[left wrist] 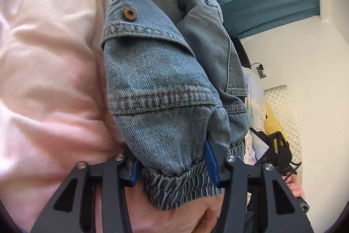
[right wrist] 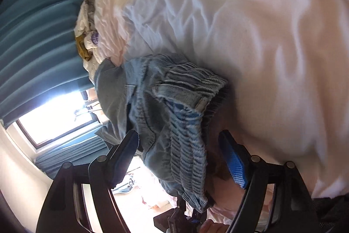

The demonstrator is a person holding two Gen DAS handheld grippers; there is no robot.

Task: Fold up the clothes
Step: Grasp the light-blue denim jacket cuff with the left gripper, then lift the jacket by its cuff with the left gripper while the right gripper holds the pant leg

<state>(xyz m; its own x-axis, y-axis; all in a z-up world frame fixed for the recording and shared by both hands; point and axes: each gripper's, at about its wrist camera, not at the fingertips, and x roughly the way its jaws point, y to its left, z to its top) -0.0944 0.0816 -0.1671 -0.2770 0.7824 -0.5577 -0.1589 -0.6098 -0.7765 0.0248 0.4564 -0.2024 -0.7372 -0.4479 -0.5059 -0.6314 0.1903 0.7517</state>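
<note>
A light blue denim garment (left wrist: 157,71) with a copper button (left wrist: 129,13) and a gathered elastic band (left wrist: 181,180) hangs in front of a pale pink bedsheet (left wrist: 48,62). My left gripper (left wrist: 173,165) has its blue pads on either side of the elastic band, and they look shut on it. In the right wrist view the same denim (right wrist: 157,106) hangs bunched between the fingers of my right gripper (right wrist: 183,154), whose jaws stand wide apart. The denim's elastic edge (right wrist: 189,152) lies between them, not pinched. The right gripper also shows in the left wrist view (left wrist: 279,152).
The crumpled white and pink bedding (right wrist: 250,36) fills the background. Teal curtains (right wrist: 35,36) and a bright window (right wrist: 54,121) are at the left. A pile of other clothes (right wrist: 87,36) lies at the bed's edge. A white quilted cushion (left wrist: 283,106) stands by the wall.
</note>
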